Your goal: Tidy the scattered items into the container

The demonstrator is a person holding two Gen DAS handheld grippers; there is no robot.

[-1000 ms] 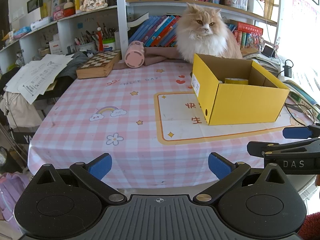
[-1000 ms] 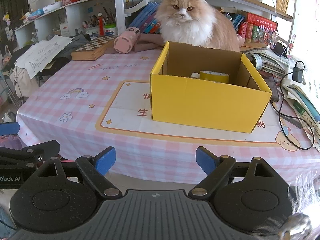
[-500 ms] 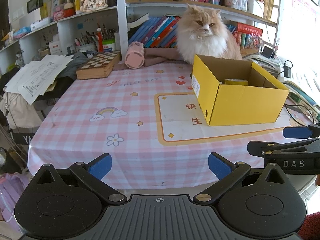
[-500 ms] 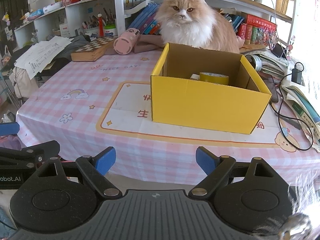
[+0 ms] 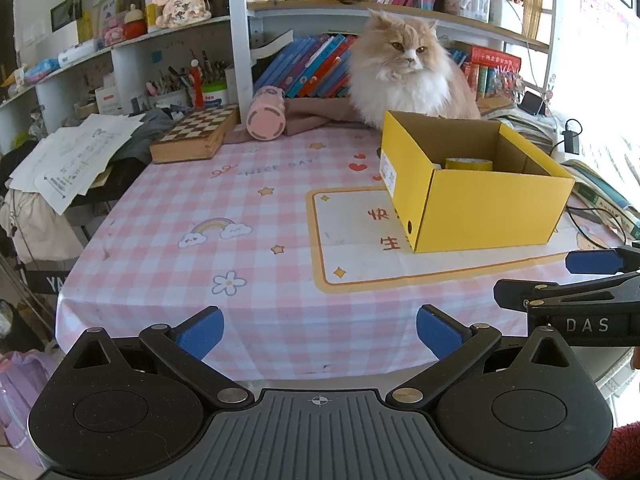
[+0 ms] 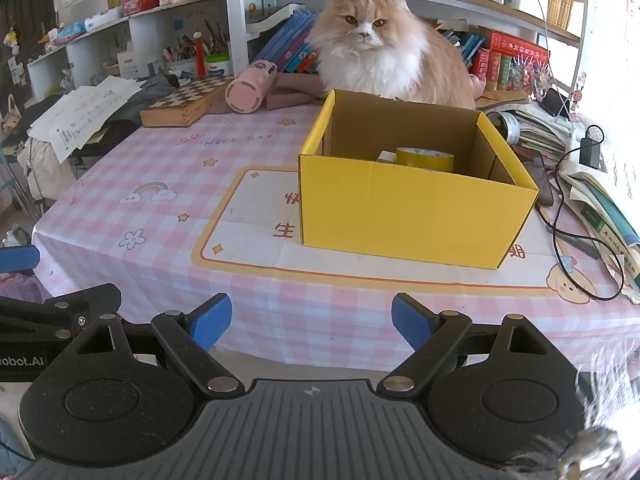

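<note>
Gaping left gripper (image 5: 320, 332), right gripper (image 6: 311, 322), both empty

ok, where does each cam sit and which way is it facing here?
Left wrist: on the left gripper, angled down across the table toward the yellow box; shows its own open fingers, plus the right gripper's fingers at the right edge.
Right wrist: on the right gripper, facing the box head-on; shows its own open fingers, plus part of the left gripper at the left edge.
Shared: box, tape roll inside it, cat behind it, checked tablecloth.
</note>
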